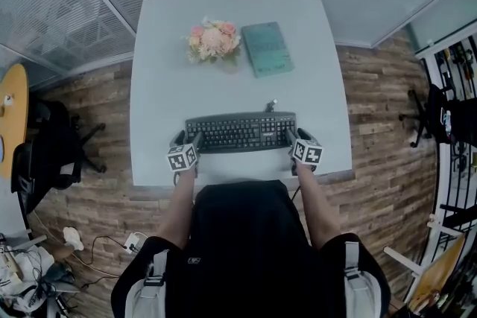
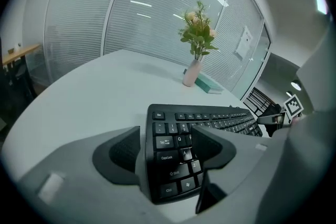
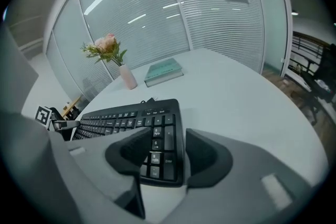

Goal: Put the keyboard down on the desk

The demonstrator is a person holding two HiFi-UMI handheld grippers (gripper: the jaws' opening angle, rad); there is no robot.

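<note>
Head view: the keyboard (image 1: 240, 132) looks to lie flat on the table (image 1: 223, 78), near its front edge and well short of the vase of flowers (image 1: 214, 39) and the book (image 1: 266, 48). The left claw (image 1: 188, 138) is at its left end and the right claw (image 1: 295, 135) at its right end. The set-down looks all but done, and what is left is a clean let-go.

Left gripper view: the left claw (image 2: 166, 139) is spread wide. One jaw hangs over the letter keys, the other stands clear of the keyboard's (image 2: 210, 118) end, and nothing is pinched. Best to draw it straight out sideways, lifting a touch first so the upper jaw does not rake the keys.

Right gripper view: the right claw (image 3: 168, 136) sits narrower and appears clamped on the keyboard's (image 3: 121, 118) number-pad end, one jaw on the keys and one against the outer edge. I would open it fully before moving that hand, or the keyboard will skid across the table (image 3: 236, 97)
</note>
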